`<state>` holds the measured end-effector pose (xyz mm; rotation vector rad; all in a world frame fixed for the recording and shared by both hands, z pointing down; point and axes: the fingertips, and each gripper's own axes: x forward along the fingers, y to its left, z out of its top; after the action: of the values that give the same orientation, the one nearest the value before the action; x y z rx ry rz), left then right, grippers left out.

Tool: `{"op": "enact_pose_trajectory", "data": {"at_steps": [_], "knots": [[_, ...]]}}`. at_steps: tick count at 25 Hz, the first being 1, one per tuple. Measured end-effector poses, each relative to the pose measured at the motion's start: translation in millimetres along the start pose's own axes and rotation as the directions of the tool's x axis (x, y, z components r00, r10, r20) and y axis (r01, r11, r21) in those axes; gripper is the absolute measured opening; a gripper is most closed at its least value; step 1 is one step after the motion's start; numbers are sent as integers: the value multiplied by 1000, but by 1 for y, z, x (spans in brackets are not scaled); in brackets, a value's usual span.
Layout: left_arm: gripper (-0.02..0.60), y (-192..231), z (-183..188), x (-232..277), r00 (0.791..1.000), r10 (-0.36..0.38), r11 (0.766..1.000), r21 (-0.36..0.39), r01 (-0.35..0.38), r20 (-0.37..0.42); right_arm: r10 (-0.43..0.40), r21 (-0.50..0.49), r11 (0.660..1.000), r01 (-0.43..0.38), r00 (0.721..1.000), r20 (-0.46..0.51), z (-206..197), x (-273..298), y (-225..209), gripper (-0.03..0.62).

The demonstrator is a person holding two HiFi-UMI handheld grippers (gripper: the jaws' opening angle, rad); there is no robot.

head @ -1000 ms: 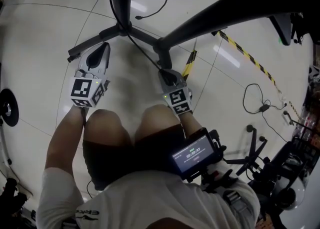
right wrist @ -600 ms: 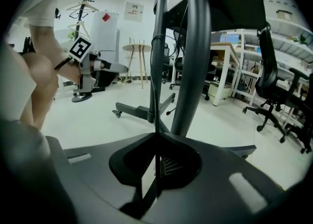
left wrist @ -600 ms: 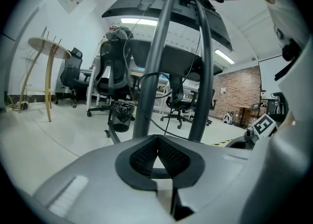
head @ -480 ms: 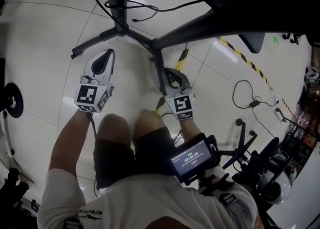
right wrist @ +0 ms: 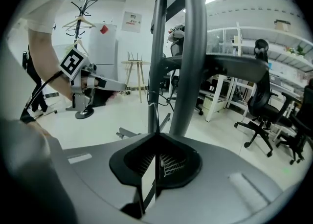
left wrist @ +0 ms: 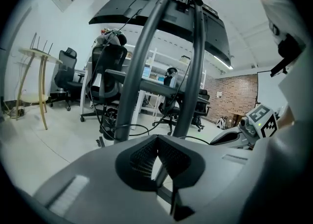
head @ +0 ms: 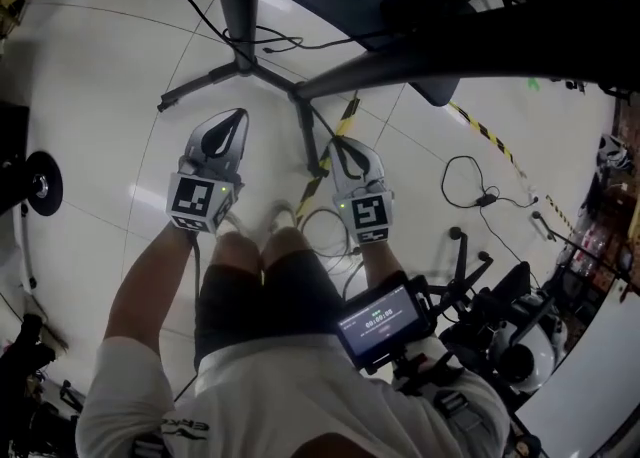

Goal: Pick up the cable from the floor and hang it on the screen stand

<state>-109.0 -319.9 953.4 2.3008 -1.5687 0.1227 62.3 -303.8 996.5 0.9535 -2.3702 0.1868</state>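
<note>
A thin black cable [right wrist: 156, 125] runs up out of my right gripper [right wrist: 156, 141], which is shut on it; its jaws have just been closing with the cable between them. In the head view the right gripper [head: 338, 143] hangs over a leg of the dark screen stand [head: 236, 6]. More black cable [head: 262, 42] lies looped by the stand's base. My left gripper [head: 238, 118] hovers to the left of that leg. Its fingertips meet, and the left gripper [left wrist: 157, 139] shows nothing held. The stand's posts [left wrist: 139, 61] rise to the screen [left wrist: 161, 8]; one post [right wrist: 188, 47] stands just ahead of the right gripper.
Yellow-black tape [head: 343, 114] crosses the floor. Another black cable [head: 468, 182] lies at the right, and a white cable loop [head: 322, 228] lies near my feet. A round base [head: 32, 186] sits at the left, dark gear [head: 510, 316] at the lower right. Office chairs [left wrist: 66, 74] stand behind.
Both grippers have risen from the floor as the person straightens up. The stand's base now looks smaller and farther below, and more of the screen shows at the top.
</note>
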Motion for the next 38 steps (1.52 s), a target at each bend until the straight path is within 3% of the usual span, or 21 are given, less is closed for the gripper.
{"op": "enact_pose_trajectory", "data": {"at_steps": [10,16,21,31,38], "knots": [[2,-26,113,-35,1000,25,1000,-5,-25,18,20,-45,999,-17,999,51,127,-72,0,34],[3,-50,193,-70,999,32,999,-5,-32,40,43,-85,996,-37,996,76,220,-126,11,32],[3,-68,274,-100,996,28,1000,11,-29,90,40,-100,995,-24,987,157,304,-173,16,32],[3,-77,396,-151,978,11,998,62,-24,207,-9,-194,978,80,939,344,452,-260,16,32],[2,-91,472,-169,944,-27,992,125,-15,329,-6,-233,965,122,896,445,520,-302,19,32]]}}
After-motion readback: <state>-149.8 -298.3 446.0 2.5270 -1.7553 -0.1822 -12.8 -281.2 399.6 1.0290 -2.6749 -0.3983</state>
